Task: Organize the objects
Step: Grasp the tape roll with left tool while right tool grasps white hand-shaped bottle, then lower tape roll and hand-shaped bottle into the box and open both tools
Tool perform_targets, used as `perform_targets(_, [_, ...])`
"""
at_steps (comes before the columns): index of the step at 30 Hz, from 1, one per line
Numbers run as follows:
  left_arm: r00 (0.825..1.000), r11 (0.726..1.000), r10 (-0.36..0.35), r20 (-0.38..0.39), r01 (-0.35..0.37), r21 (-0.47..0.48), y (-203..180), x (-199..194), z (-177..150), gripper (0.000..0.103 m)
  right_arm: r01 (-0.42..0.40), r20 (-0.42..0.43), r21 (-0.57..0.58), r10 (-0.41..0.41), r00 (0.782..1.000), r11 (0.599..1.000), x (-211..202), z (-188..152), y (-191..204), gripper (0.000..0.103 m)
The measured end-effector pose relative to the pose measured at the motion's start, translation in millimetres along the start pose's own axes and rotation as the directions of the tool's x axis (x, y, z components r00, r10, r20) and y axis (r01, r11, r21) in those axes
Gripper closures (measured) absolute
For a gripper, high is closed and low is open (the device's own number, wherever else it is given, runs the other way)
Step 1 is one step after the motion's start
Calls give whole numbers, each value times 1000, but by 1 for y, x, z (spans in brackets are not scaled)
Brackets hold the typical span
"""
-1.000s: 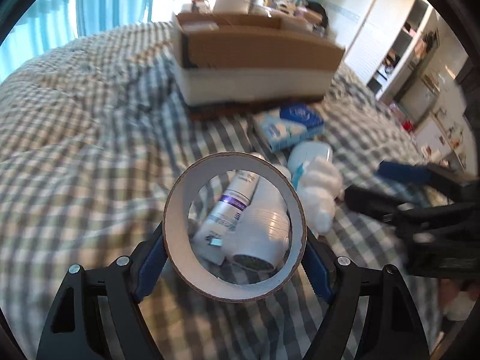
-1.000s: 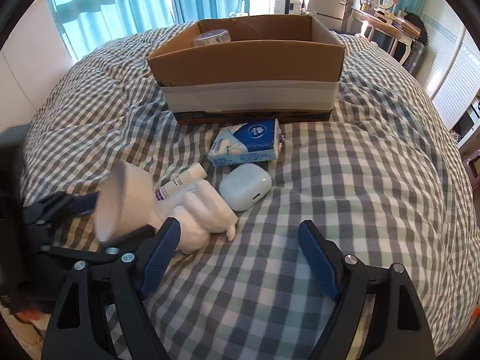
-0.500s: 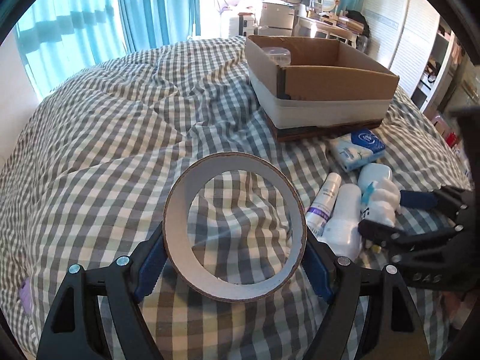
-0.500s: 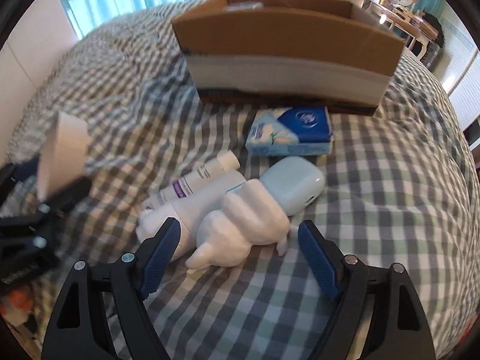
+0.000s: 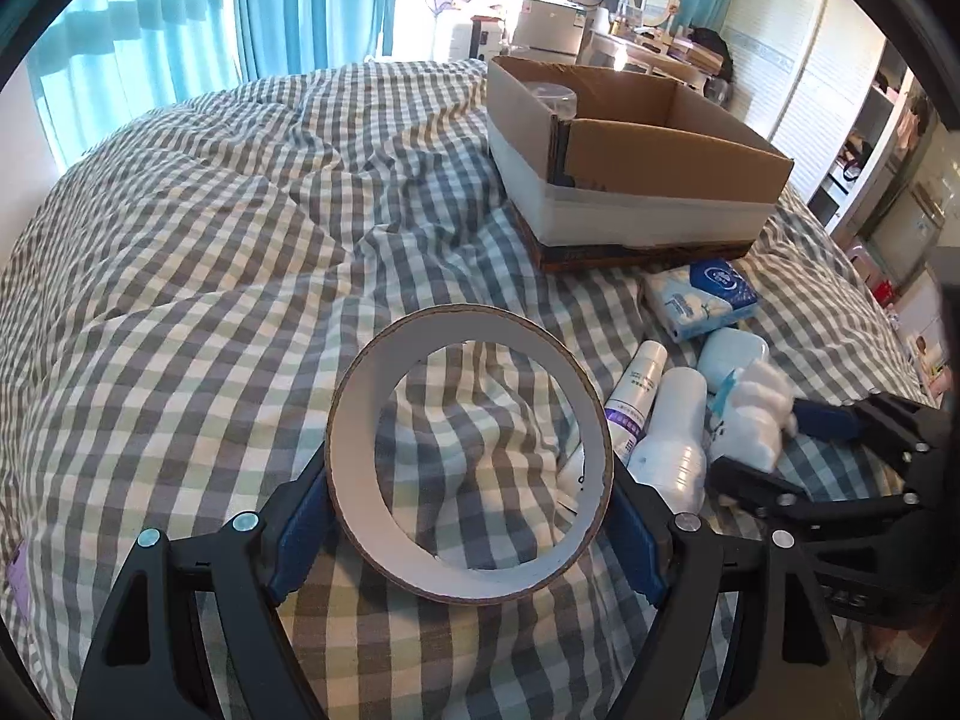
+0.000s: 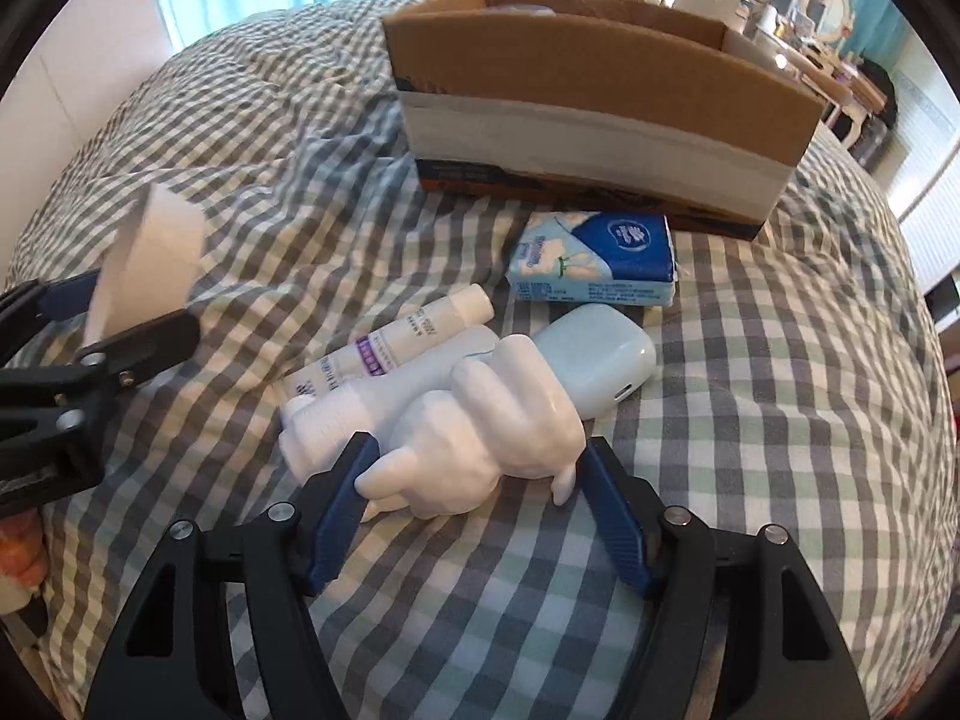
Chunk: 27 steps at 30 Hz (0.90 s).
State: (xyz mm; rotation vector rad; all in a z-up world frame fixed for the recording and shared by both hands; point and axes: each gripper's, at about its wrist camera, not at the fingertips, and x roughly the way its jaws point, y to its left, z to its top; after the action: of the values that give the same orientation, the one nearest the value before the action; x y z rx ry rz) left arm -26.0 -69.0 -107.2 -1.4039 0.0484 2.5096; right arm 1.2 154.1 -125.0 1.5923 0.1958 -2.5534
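Left tool (image 5: pixel 469 516) is gripping a cardboard-cored tape roll (image 5: pixel 469 474); right tool (image 6: pixel 474 501) is straddling, spread, a glossy white lumpy figurine (image 6: pixel 498 420), lower centre; labels unreadable.

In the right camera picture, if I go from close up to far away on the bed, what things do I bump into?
Right gripper → white lumpy figurine → pale blue case → tissue pack → cardboard box. The two white bottles lie beside the figurine, so I left them out.
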Motion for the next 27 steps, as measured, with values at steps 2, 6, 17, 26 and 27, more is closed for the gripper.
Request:
perform_targets(2, [1000,1000,-2,6,2,5,-3,-3,-1,21,-1,24,-5,1,1000,1000,-13,0,-1,34])
perform_targets(6, [1000,1000,-3,15,2,17,-13,-11,-2,21,11,56,6,-11,998,1000,-33,-1,-9,34])
perform_targets(17, [996,996,-57,70,52,75,-50,-47,26,21,14,166,36,-20,986,999,-91,12,-36,34])
perform_targets(26, [980,992,-104,168,91,87,-64,-85,130,21,-31,313,23,22,949,999,-160,92,-66,34])
perform_targets(27, [978,990,-118,173,103,93,-66,-86,142,21,-30,323,23,21,946,999,-163,108,-71,34])
